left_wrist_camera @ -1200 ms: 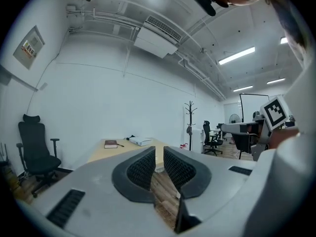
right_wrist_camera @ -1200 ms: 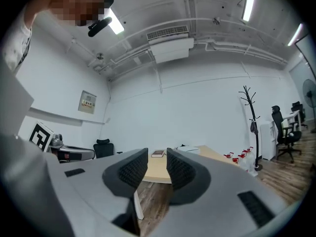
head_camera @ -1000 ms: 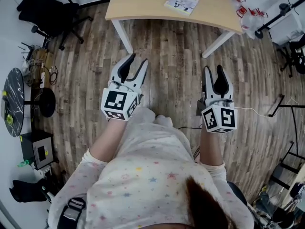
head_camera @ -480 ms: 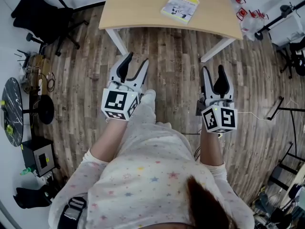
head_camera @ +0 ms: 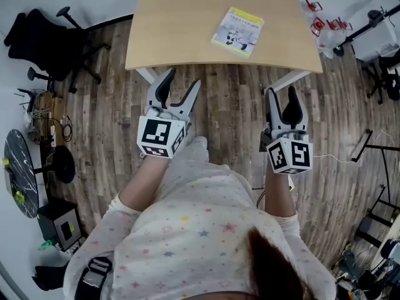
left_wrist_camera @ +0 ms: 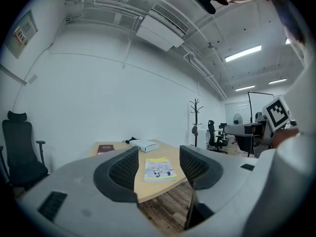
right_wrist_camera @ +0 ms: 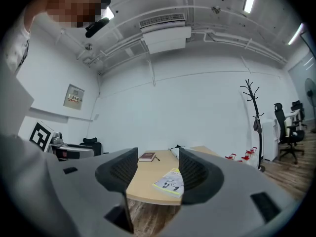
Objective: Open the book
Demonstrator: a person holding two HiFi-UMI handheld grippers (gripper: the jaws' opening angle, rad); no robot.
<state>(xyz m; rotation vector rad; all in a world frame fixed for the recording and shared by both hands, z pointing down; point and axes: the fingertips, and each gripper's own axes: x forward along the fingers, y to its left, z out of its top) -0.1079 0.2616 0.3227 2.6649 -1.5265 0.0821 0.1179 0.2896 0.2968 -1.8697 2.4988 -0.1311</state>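
The left gripper is hovering with empty jaws that have just been opening wide, and the right gripper is hanging with its jaws apart and empty. The book is lying closed on the table, well ahead of both grippers and between them.

An office or lab room: white walls, plank floor, a wooden desk, a black swivel chair aside and more chairs farther off, a coat stand, strip lights and an air-conditioner on an open piped ceiling, equipment stands along the edges
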